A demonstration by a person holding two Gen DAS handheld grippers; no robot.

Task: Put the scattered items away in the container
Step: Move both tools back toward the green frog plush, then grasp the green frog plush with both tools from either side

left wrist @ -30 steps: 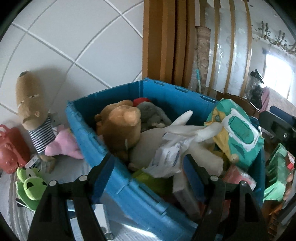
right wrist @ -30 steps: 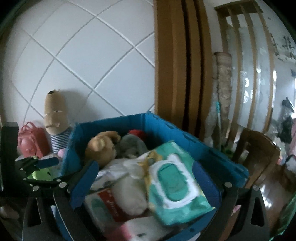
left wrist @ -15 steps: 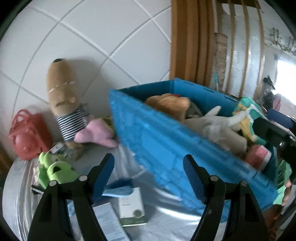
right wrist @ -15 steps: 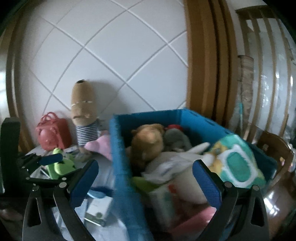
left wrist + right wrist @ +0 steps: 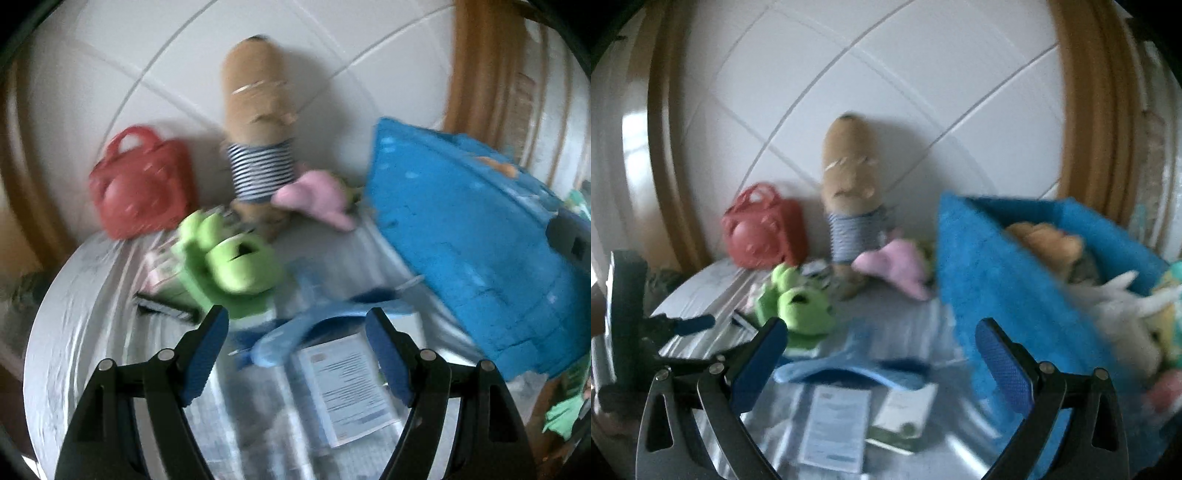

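At the table's (image 5: 77,295) right edge stands the blue bin (image 5: 476,236), heaped with plush toys. Against the tiled wall at the back edge lean a striped-shirt doll (image 5: 258,140) and a red bag (image 5: 142,184); a pink plush (image 5: 317,199) lies just beside the bin. Toward the middle lie a green frog (image 5: 229,258), a blue cloth (image 5: 325,321) and leaflets (image 5: 838,424). Left gripper (image 5: 297,354) and right gripper (image 5: 881,363) both gape wide, empty.

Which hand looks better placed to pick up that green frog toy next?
Left, probably. The left gripper is open with the green frog toy just beyond its fingertips; from the right gripper it lies off to the side.
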